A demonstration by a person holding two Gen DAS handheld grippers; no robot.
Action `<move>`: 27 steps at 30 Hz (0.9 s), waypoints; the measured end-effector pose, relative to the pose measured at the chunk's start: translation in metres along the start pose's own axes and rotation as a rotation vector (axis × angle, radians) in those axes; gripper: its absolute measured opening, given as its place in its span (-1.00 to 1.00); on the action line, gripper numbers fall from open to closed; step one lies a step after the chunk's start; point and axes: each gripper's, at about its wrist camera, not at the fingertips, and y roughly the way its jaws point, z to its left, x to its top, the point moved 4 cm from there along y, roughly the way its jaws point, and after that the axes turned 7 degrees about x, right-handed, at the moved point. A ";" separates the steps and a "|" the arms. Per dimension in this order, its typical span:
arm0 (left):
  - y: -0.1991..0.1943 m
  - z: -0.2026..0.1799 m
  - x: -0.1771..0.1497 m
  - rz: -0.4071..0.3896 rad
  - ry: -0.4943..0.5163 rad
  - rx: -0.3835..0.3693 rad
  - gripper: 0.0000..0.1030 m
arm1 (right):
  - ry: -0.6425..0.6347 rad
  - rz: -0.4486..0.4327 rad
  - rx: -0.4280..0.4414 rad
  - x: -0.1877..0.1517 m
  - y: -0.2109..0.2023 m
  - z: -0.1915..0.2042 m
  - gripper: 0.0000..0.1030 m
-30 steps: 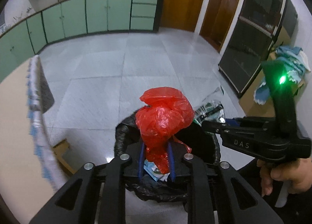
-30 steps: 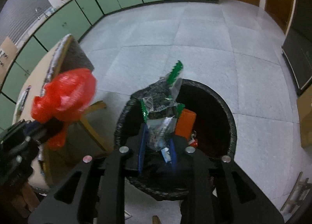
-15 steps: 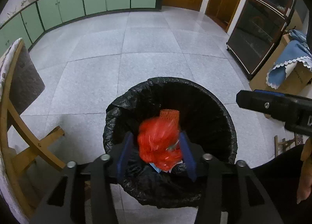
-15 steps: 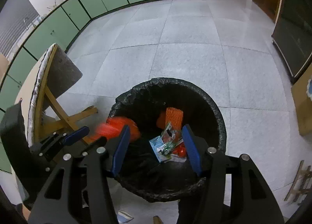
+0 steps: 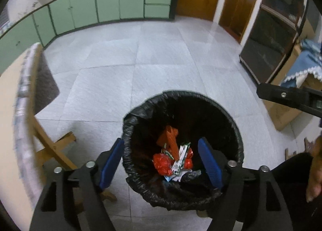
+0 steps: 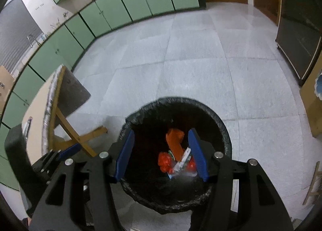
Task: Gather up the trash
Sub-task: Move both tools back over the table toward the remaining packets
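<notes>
Left wrist view — pale tiled floor (image 5: pixel 124 74), green cabinets (image 5: pixel 108 3) behind.

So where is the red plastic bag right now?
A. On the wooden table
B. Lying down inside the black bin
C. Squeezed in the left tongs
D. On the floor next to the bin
B. The red plastic bag lies at the bottom of the black bin among wrappers, and the left tongs are open with nothing in them.

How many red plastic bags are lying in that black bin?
2, perhaps: one red bag at the left of the pile in the bin, another red bit to its right behind wrappers. More may be buried.
</notes>
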 end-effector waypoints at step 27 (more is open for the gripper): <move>-0.163 0.353 -0.093 -0.233 -0.459 0.532 0.59 | -0.649 0.068 0.407 -0.031 0.082 0.390 0.11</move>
